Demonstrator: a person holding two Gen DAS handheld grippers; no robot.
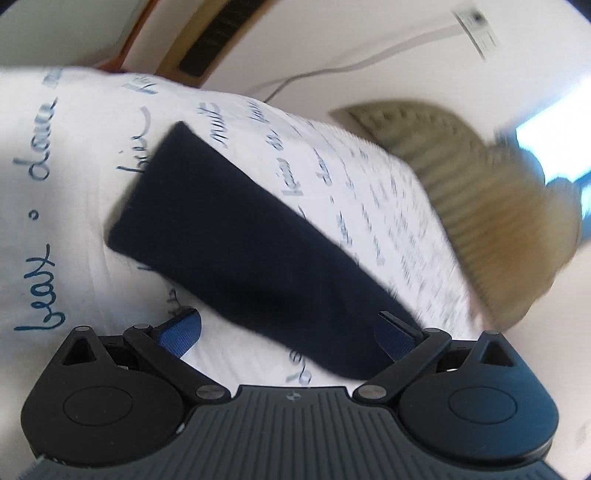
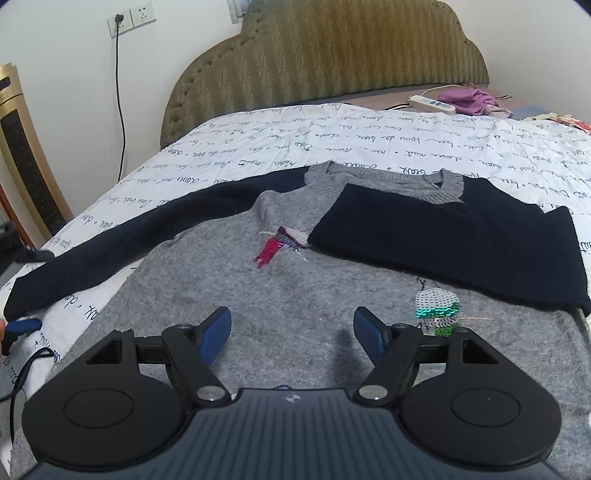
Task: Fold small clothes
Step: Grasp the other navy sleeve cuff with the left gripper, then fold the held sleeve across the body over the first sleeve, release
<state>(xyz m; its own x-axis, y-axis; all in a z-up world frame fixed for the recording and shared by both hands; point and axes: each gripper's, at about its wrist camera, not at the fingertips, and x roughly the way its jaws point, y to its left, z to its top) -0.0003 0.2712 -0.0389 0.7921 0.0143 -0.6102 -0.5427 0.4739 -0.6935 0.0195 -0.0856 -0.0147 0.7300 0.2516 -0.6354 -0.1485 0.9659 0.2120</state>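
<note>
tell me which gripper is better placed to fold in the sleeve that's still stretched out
Left. The left gripper is open right over the outstretched navy sleeve. The right gripper hovers open above the grey body, away from that sleeve.

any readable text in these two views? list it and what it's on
"beax", handwriting-style blue print on the white bedsheet, left wrist view.
Other script words on that sheet: blurred or warped, not readable.
Sheet script in the right wrist view: too small.
White label on the wall: blurred.
Grey and navy knitted sweater: no text.

Sweater [image 2: 295, 295] flat on bed [image 2: 369, 129]
</note>
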